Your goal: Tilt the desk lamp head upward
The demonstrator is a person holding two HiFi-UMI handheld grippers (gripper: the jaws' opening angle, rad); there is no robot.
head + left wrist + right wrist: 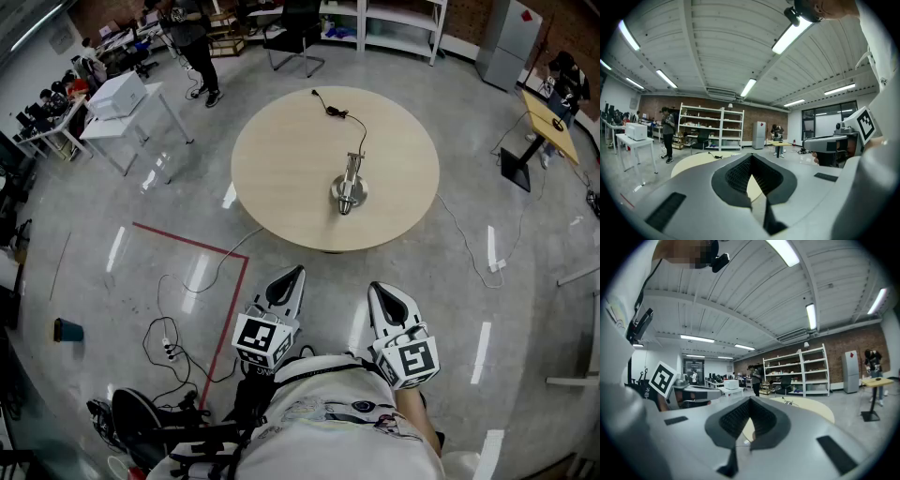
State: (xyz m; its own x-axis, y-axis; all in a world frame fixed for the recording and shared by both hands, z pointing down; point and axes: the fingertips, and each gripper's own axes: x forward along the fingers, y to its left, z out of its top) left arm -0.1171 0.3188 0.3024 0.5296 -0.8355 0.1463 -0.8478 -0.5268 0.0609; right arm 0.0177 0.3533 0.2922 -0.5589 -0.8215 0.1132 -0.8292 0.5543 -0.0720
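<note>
A silver desk lamp (349,187) stands on its round base near the middle of a round beige table (281,159). Its black cable (337,112) trails toward the table's far edge. Both grippers are held close to my body, well short of the table and touching nothing. My left gripper (294,273) is shut and empty; in the left gripper view its jaws (751,159) meet at the tips, with the table (693,161) beyond them. My right gripper (379,290) is also shut and empty, and points over the table (811,406). The lamp does not show in either gripper view.
A red tape line (187,244) crosses the floor left of me, with a power strip and cables (169,352) near it. A white table with a box (122,98) and a standing person (192,37) are at the far left. A small yellow table (548,122) stands far right.
</note>
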